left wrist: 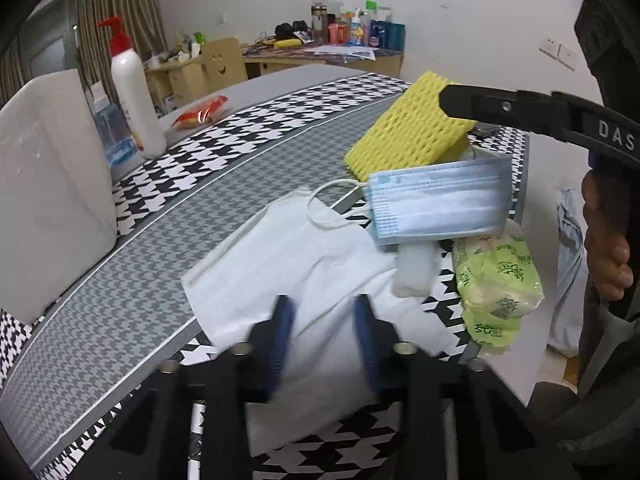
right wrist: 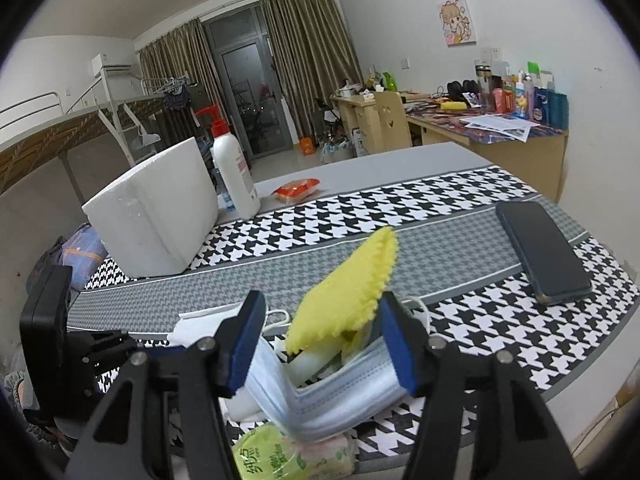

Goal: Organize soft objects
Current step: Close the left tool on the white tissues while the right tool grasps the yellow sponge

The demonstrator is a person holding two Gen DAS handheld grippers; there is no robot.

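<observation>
**Hazards**

1. The right tongs (right wrist: 322, 304) are pressed in on the blue mask (right wrist: 332, 404), which is bent into a U between the 2 pads. The mask is thin and slack; if the pads ease off, it will likely slip out downward.
2. The sponge (right wrist: 344, 292) rests tilted inside that U and leans against the right pad. Whether the pads squeeze it directly cannot be told. If it only rides on the mask, a tilt or jolt could tip it out onto the table (right wrist: 460, 240).
3. The bundle hangs at the near table edge, above the tissue pack (right wrist: 272, 456). Anything that slips out may fall past the edge instead of onto the table.
4. The ear loops trail across the white mask (left wrist: 300, 264) and could snag it and drag it along.
5. The left tongs (left wrist: 324, 308) appear blurred. A hasty close may pinch only 1 layer of the white mask or miss it.

**Position**

- Right tongs: blue mask between the pads, sponge on top, tissue pack below. A small white block (left wrist: 414, 272) lies under the mask.
- Left tongs: spread, gripping nothing. The white mask lies flat on the table directly beneath and ahead of the pads, just beside the bundle.
- The phone (right wrist: 540, 252) lies well apart.
</observation>
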